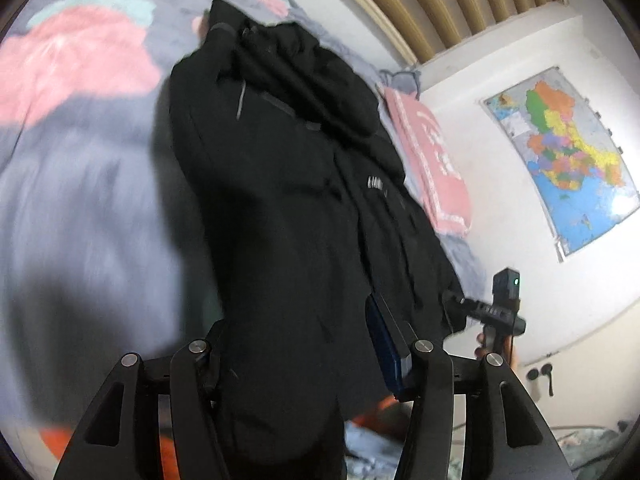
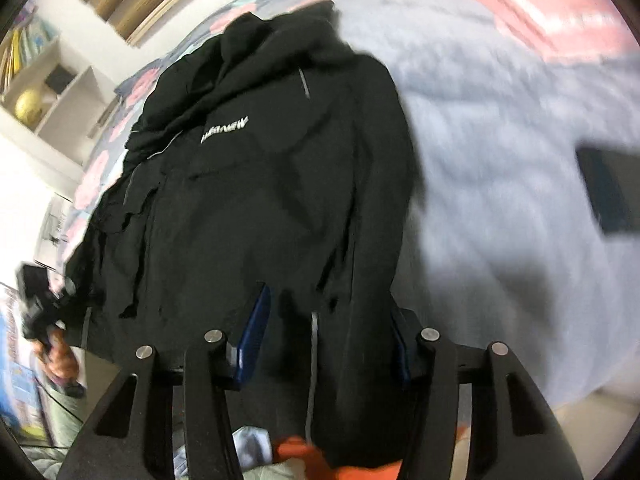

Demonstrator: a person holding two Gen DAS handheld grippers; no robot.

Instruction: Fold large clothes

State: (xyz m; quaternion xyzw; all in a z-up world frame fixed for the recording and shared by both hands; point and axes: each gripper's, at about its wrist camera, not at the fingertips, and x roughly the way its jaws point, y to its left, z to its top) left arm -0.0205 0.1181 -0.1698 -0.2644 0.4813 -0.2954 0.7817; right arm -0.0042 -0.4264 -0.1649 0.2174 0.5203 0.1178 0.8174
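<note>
Your left tool (image 1: 298,356) has the hem of the black jacket (image 1: 280,184) bunched between its fingers, which stand about half apart with the cloth filling the gap. Your right tool (image 2: 326,338) grips the same hem the same way, its blue pads (image 2: 252,332) pressed on the fabric from both sides. The jacket stretches away from both tools across the bed (image 2: 480,128), hood at the far end, white lettering (image 2: 224,130) on the chest. Just right of your left tool you can see the right tool's handle in your hand (image 1: 486,344). Beyond it a map (image 1: 568,156) hangs on the wall.
</note>
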